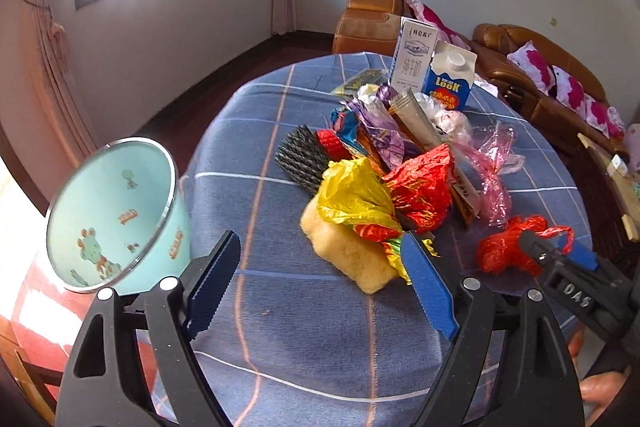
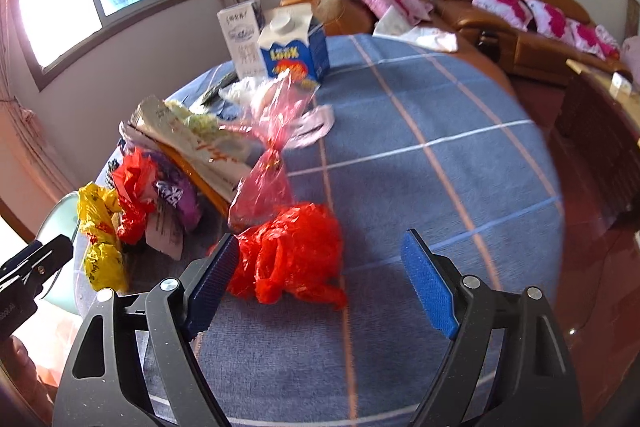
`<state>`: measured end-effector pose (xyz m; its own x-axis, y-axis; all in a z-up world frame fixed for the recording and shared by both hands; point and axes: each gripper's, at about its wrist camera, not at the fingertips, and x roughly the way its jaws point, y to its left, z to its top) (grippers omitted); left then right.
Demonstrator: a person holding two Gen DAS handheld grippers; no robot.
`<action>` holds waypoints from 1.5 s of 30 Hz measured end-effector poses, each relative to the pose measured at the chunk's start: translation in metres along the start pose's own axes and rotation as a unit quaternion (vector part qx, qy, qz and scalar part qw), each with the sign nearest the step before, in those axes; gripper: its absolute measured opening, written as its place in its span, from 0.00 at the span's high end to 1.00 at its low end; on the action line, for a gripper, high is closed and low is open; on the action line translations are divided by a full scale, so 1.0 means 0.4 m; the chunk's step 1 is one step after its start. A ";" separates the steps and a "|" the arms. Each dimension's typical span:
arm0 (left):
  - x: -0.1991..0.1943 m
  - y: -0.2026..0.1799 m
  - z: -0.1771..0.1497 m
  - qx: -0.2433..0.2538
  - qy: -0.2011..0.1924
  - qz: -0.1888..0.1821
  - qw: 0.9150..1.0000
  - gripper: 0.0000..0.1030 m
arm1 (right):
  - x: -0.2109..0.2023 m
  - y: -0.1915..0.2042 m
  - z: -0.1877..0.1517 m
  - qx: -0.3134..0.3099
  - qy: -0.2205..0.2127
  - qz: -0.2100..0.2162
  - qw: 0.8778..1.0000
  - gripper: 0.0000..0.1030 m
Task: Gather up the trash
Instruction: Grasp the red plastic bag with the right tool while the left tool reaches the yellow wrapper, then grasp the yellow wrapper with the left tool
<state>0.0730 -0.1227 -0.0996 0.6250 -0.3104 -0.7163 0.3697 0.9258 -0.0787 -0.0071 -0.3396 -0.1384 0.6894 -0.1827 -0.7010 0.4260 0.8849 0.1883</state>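
Note:
A heap of trash lies on the blue checked tablecloth (image 1: 280, 307): a yellow bag (image 1: 352, 195), a red foil wrapper (image 1: 424, 187), a yellow sponge (image 1: 344, 255), a pink bag (image 1: 492, 163) and a crumpled red plastic bag (image 1: 504, 251). My left gripper (image 1: 320, 287) is open; its right finger (image 1: 430, 287) is beside the sponge, nothing is gripped. My right gripper (image 2: 324, 279) is open around the red plastic bag (image 2: 292, 251), which lies against the left finger (image 2: 212, 279); the right finger stands well clear. A light-blue bin (image 1: 116, 215) stands left of the table.
Two milk cartons, a white one (image 1: 414, 57) and a blue one (image 1: 450, 79), stand at the table's far side, with a black brush (image 1: 300, 155) beside the heap. Brown sofas (image 2: 520, 27) with pink cushions line the wall. A dark wooden cabinet (image 2: 600, 131) is at the right.

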 end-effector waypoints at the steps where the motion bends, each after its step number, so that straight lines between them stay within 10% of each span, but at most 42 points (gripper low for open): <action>1: 0.003 -0.002 0.001 -0.003 0.004 -0.007 1.000 0.22 | 0.008 0.004 -0.003 -0.003 0.005 0.002 1.000 0.28; 5: 0.014 -0.044 0.012 0.015 0.008 -0.016 1.000 0.35 | 0.031 0.005 -0.007 0.002 0.022 0.030 0.999 0.60; 10: 0.049 -0.086 0.019 0.028 0.028 -0.035 0.999 0.57 | 0.013 0.010 -0.003 -0.006 0.013 0.037 0.999 0.74; 20: 0.027 -0.090 0.006 0.050 0.017 -0.064 0.997 1.00 | -0.087 0.014 0.016 -0.008 -0.031 0.027 0.999 0.79; 32: -0.071 0.007 0.021 0.016 -0.025 -0.066 0.997 0.96 | -0.200 0.082 0.030 -0.043 -0.093 0.009 0.995 0.79; 33: -0.070 0.011 0.024 0.014 -0.026 -0.063 0.998 0.90 | -0.199 0.080 0.028 -0.044 -0.092 0.007 0.995 0.79; 35: -0.050 0.010 0.041 0.015 -0.032 -0.058 0.998 0.41 | -0.190 0.071 0.024 -0.042 -0.086 -0.001 0.995 0.79; 36: -0.036 0.009 0.050 0.014 -0.035 -0.051 0.998 0.39 | -0.187 0.066 0.022 -0.040 -0.083 -0.003 0.996 0.79; 42: 0.064 -0.032 0.095 0.021 -0.008 -0.033 0.999 0.44 | -0.149 0.012 0.027 -0.016 -0.063 -0.016 0.998 0.79; 45: 0.127 -0.046 0.090 0.035 0.022 -0.018 0.999 0.64 | -0.129 0.003 0.030 -0.013 -0.057 -0.017 0.998 0.79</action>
<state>0.1227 -0.1634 -0.1099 0.5798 -0.3324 -0.7439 0.4397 0.8963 -0.0578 -0.0351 -0.3342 -0.0938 0.7376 -0.2582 -0.6240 0.4354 0.8881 0.1472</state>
